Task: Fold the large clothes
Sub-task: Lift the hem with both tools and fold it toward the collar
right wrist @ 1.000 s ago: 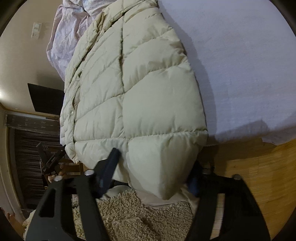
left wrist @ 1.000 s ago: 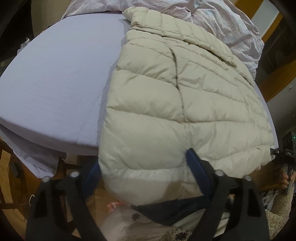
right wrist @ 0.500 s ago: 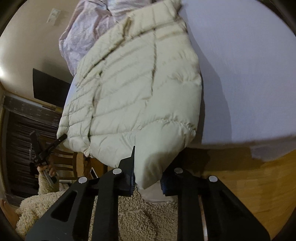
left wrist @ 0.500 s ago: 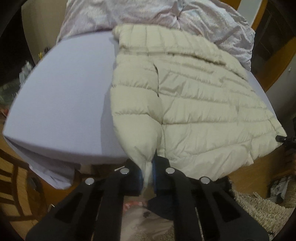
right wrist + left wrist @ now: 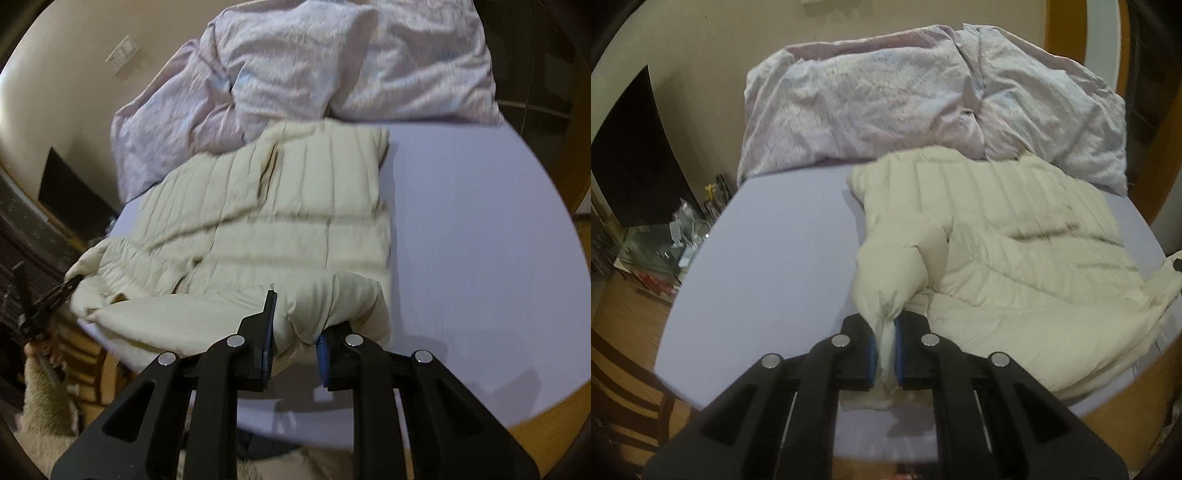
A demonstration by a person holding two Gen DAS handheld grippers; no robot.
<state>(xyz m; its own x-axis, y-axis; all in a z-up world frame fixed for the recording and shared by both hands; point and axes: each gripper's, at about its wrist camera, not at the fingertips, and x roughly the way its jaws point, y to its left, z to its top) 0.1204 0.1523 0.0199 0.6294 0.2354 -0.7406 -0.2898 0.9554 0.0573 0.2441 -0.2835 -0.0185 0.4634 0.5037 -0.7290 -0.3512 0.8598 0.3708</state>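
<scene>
Your left gripper (image 5: 885,354) has its jaws drawn almost fully together, pinching a thin bunched corner of the cream puffer jacket (image 5: 1015,236) between the blue pads; the fabric squeezes out below the jaws and swells into a puffy fold just above them. Your right gripper (image 5: 295,347) has its jaws closed on a thicker roll of the same jacket's hem, so they stand a little wider than the left pair; the padded edge bulges between and over the two pads, pressed on both sides.

The jacket lies on the bed (image 5: 783,258), on the lavender sheet, quilted side up; taking the bed as your landmark, the jacket covers the half of it toward your right in the left wrist view, and its near edge is lifted off the sheet where your jaws hold it; its far end reaches up to the crumpled duvet (image 5: 886,96) heaped at the head of the bed, touching it. The other half of the sheet beside the jacket is bare.

In the right wrist view your left gripper shows small at the jacket's far corner, off the bed's left edge, with your hand (image 5: 38,347) below it; whether that corner hangs free of the mattress you cannot tell from the blur.
</scene>
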